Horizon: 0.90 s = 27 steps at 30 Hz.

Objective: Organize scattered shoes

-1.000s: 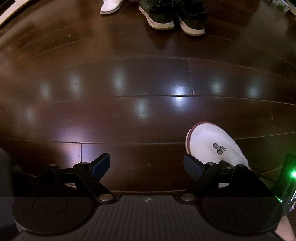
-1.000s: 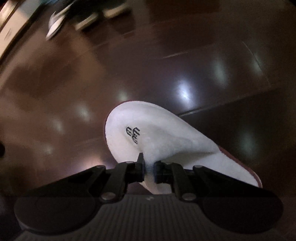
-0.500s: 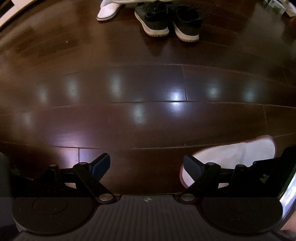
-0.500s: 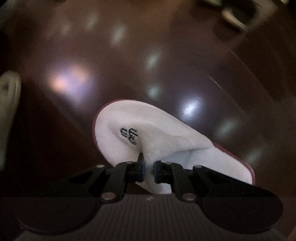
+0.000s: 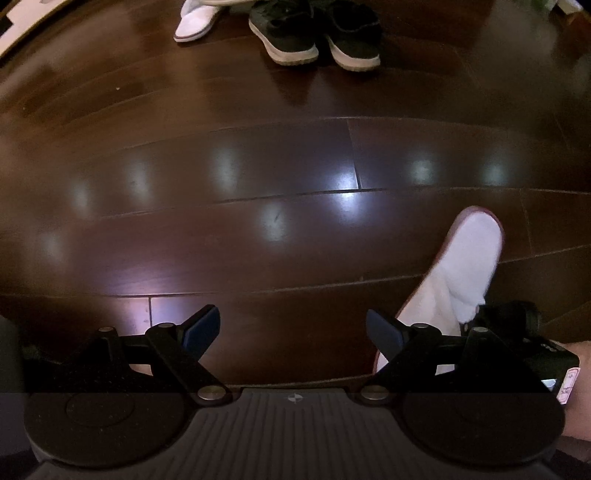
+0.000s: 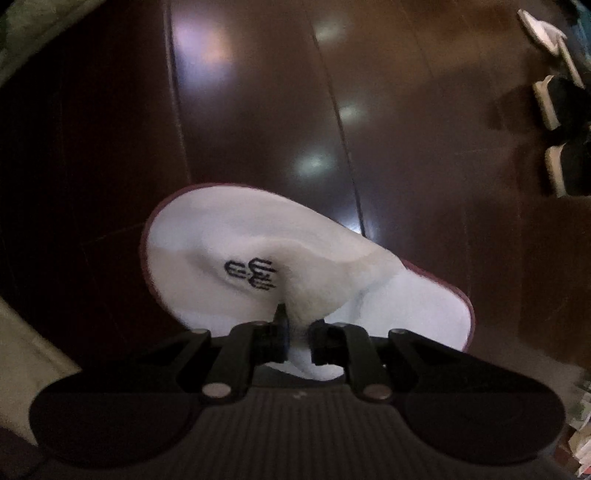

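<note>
A white slipper (image 6: pixel 258 243) with a dark red edge and a black logo hangs above the dark wood floor, and my right gripper (image 6: pixel 298 338) is shut on its upper. The same slipper (image 5: pixel 461 266) shows at the lower right of the left wrist view, toe pointing away. My left gripper (image 5: pixel 291 330) is open with nothing between its fingers, low over the floor. Far ahead stand a pair of dark sneakers (image 5: pixel 317 37) with pale soles and another white slipper (image 5: pixel 194 22) to their left. The sneakers (image 6: pixel 561 133) also appear at the right edge of the right wrist view.
Glossy dark floorboards (image 5: pixel 258 184) stretch between my grippers and the shoes. A pale strip (image 5: pixel 18 22) runs along the far left. A light surface (image 6: pixel 26 354) lies at the lower left of the right wrist view. A person's hand (image 5: pixel 576 387) shows at the right edge.
The right gripper has swung round with the slipper, so the sneakers now sit at that view's right edge. In the left view the slipper's toe turned to point away. The left gripper moved slightly back.
</note>
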Available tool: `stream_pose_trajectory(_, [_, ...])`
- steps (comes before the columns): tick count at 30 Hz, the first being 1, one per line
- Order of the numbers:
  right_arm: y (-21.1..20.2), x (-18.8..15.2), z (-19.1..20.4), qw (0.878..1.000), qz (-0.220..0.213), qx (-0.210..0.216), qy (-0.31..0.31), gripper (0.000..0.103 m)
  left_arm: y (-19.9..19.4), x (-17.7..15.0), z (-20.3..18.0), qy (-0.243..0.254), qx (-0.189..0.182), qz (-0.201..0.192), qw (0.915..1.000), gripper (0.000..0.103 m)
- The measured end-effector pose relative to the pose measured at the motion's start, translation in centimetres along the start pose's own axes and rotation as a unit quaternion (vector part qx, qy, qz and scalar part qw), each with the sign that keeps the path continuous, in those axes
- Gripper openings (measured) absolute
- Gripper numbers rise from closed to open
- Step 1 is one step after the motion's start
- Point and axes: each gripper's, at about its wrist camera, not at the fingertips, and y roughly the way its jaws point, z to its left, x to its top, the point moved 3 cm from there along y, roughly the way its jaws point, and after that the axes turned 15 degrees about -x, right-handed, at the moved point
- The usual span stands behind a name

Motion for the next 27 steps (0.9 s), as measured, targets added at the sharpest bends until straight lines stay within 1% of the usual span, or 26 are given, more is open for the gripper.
stream_pose_trajectory(4, [0.0, 0.5, 0.6, 1.000, -0.007, -0.013, 0.022, 0.020, 0.2, 0.0, -0.1, -0.001, 0.001, 0.002, 1.0000, 0.090])
stream_pose_trajectory(6, [-0.4, 1.2, 1.5, 0.999, -0.012, -0.023, 0.045, 0.028, 0.2, 0.0, 0.0, -0.002, 0.002, 0.003, 1.0000, 0.090])
stream_pose_trajectory(7, [-0.5, 1.4, 1.4, 0.998, -0.014, -0.029, 0.049, 0.034, 0.1, 0.0, 0.0, -0.001, 0.004, 0.003, 1.0000, 0.090])
stream_pose_trajectory(8, [-0.6, 1.5, 1.2, 0.998, -0.015, -0.035, 0.053, 0.044, 0.1, 0.0, -0.1, -0.001, 0.006, 0.003, 1.0000, 0.090])
stream_pose_trajectory(11, [-1.0, 1.5, 1.4, 0.996, -0.016, -0.057, 0.070, 0.060, 0.1, 0.0, -0.2, 0.002, 0.006, 0.000, 1.0000, 0.090])
stream_pose_trajectory(13, [-1.3, 1.7, 1.3, 0.994, -0.013, -0.067, 0.089, 0.063, 0.2, 0.1, -0.3, 0.002, 0.006, -0.001, 1.0000, 0.090])
stream_pose_trajectory(15, [-1.8, 1.4, -0.2, 0.982, -0.003, -0.056, 0.182, 0.065, 0.0, 0.1, -0.4, 0.002, 0.006, -0.004, 1.0000, 0.090])
stream_pose_trajectory(16, [-1.5, 0.6, -1.7, 0.977, 0.000, -0.050, 0.206, 0.066, -0.1, 0.2, -0.5, 0.001, 0.006, -0.006, 1.0000, 0.090])
stream_pose_trajectory(17, [-1.8, -0.2, -2.9, 0.957, 0.008, -0.027, 0.288, 0.068, -0.2, 0.2, -0.5, 0.000, 0.005, -0.007, 1.0000, 0.090])
stream_pose_trajectory(18, [-1.7, -0.7, -4.0, 0.939, 0.015, -0.011, 0.343, 0.069, -0.3, 0.2, -0.4, -0.002, 0.005, -0.008, 1.0000, 0.090])
stream_pose_trajectory(19, [-1.0, -1.5, -4.4, 0.929, 0.021, -0.003, 0.370, 0.071, -0.3, 0.3, -0.3, -0.003, 0.004, -0.010, 0.9999, 0.090])
stream_pose_trajectory(20, [-0.7, -2.6, -5.2, 0.897, 0.040, 0.016, 0.439, 0.074, -0.3, 0.4, -0.2, -0.004, 0.005, -0.011, 0.9999, 0.090])
stream_pose_trajectory(21, [-0.2, -3.3, -6.0, 0.872, 0.055, 0.027, 0.486, 0.075, -0.3, 0.4, -0.1, -0.004, 0.006, -0.012, 0.9999, 0.090])
stream_pose_trajectory(22, [0.0, -3.6, -6.9, 0.858, 0.062, 0.032, 0.509, 0.078, -0.3, 0.5, -0.1, -0.004, 0.006, -0.013, 0.9999, 0.090])
stream_pose_trajectory(24, [0.7, -4.5, -6.9, 0.805, 0.082, 0.048, 0.586, 0.078, -0.3, 0.6, 0.0, -0.002, 0.008, -0.015, 0.9999, 0.090])
stream_pose_trajectory(26, [1.4, -5.5, -6.8, 0.743, 0.102, 0.064, 0.658, 0.079, -0.3, 0.6, 0.0, -0.001, 0.007, -0.015, 0.9999, 0.090])
stream_pose_trajectory(27, [1.6, -5.6, -6.3, 0.722, 0.110, 0.066, 0.680, 0.079, -0.2, 0.5, 0.0, -0.001, 0.007, -0.015, 0.9999, 0.090])
